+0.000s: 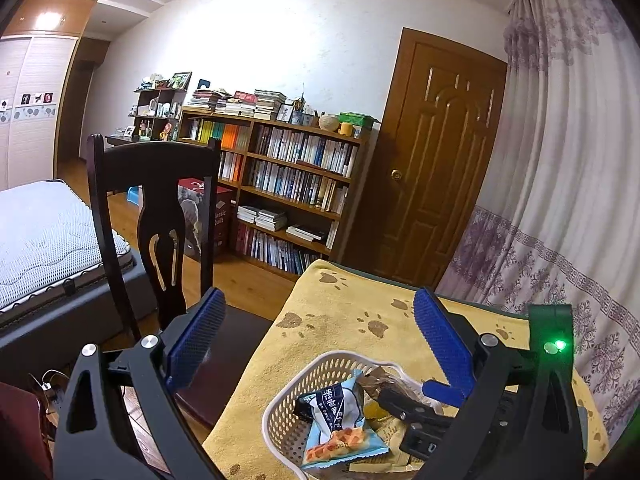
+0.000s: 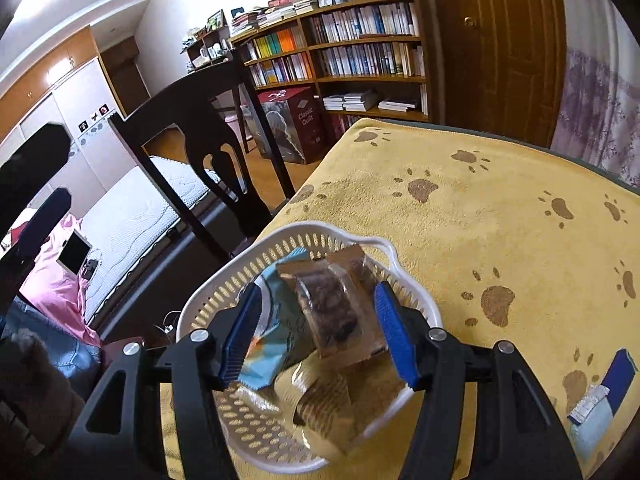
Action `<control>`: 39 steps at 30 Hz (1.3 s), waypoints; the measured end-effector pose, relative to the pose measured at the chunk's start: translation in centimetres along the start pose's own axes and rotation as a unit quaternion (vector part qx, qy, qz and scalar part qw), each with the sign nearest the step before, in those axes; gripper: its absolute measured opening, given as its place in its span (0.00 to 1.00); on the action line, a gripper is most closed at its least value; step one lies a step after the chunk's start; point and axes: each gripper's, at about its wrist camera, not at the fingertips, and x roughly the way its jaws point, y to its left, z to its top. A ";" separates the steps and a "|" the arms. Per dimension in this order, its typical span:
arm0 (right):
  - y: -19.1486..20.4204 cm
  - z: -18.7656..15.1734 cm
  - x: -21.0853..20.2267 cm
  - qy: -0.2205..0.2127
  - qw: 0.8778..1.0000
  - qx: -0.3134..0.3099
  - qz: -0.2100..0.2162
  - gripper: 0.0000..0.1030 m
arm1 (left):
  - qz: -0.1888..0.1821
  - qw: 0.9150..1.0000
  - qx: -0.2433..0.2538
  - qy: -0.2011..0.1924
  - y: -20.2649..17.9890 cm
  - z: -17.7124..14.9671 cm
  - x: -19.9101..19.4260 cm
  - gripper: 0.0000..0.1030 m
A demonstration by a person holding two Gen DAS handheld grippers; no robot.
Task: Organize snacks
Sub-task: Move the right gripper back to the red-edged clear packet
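Note:
A white slotted basket [image 2: 320,228] stands on the yellow paw-print cloth [image 2: 480,208] and holds several snack packets. My right gripper [image 2: 317,291] hovers over it, open. A clear brown packet with a dark snack [image 2: 332,312] lies between its pads on top of the pile, with a gap at the left pad. Beside it lies a light blue waffle packet [image 2: 276,320]. In the left wrist view my left gripper [image 1: 320,298] is wide open and holds nothing, above the basket [image 1: 320,360] and the blue packet [image 1: 340,420]. The right gripper [image 1: 408,394] shows there too.
A blue and white packet [image 2: 600,396] lies on the cloth to the right of the basket. A dark wooden chair [image 1: 156,216] stands at the table's left edge, with a bed [image 1: 40,240] behind it. Bookshelves [image 1: 296,184] and a door [image 1: 436,160] are far off.

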 end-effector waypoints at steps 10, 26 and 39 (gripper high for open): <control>-0.8 -2.7 -0.2 0.022 1.000 0.003 0.020 0.58 | -0.009 1.000 0.015 0.001 -1.1 -0.1 -0.1 0.94; -5.2 -7.0 -6.8 -0.041 0.998 0.007 -0.042 0.58 | -0.031 0.998 0.055 0.008 -4.4 -0.8 -0.2 0.97; -18.3 -10.6 -12.0 -0.058 0.976 0.158 -0.136 0.58 | -0.050 0.994 0.093 0.022 -7.6 -2.1 0.2 0.97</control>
